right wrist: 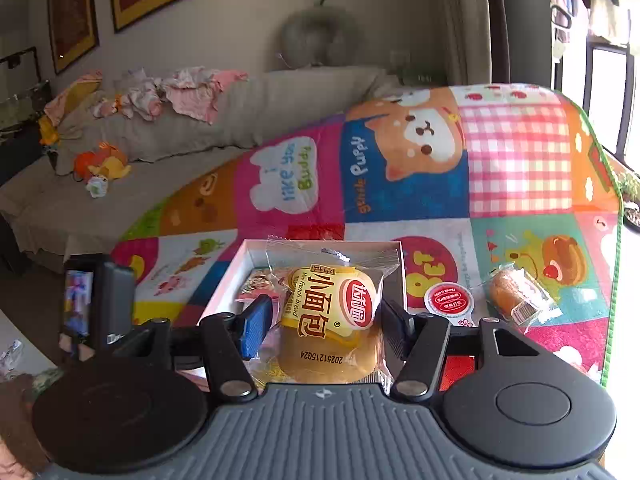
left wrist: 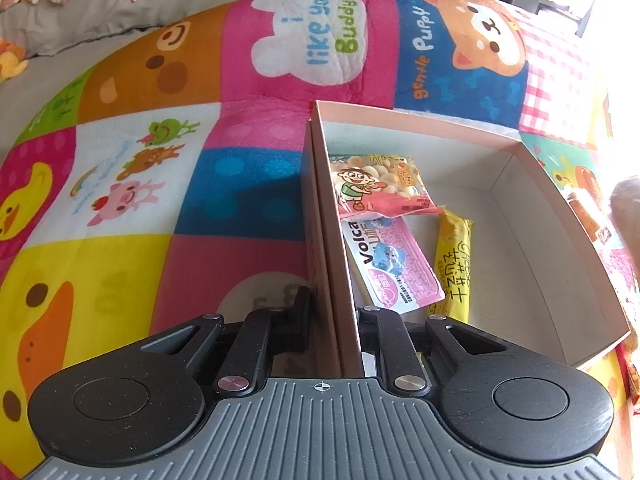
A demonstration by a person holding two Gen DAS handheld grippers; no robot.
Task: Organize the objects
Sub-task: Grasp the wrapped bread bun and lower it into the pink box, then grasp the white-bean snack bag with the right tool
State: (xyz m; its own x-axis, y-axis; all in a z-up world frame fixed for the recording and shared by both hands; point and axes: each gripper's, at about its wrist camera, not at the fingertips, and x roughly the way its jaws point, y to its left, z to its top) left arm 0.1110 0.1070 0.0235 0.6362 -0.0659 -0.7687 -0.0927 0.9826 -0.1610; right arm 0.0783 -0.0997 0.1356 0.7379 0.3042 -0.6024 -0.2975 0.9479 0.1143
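A shallow pink cardboard box (left wrist: 568, 216) lies on a colourful cartoon play mat (left wrist: 132, 160). My left gripper (left wrist: 335, 312) is shut on the box's left wall. Inside lie a cartoon snack bag (left wrist: 376, 184), a pink Volca packet (left wrist: 396, 268) and a yellow snack bar (left wrist: 454, 264). My right gripper (right wrist: 324, 316) is shut on a wrapped mini French bread (right wrist: 332, 312) and holds it above the box (right wrist: 224, 280). On the mat to the right lie a round red-and-white sauce cup (right wrist: 449, 299) and another wrapped bread (right wrist: 516, 296).
A grey sofa (right wrist: 240, 112) with clothes and soft toys stands behind the mat. A phone on a stand (right wrist: 80, 300) is at the left. The mat's right edge (right wrist: 616, 216) lies by a bright window.
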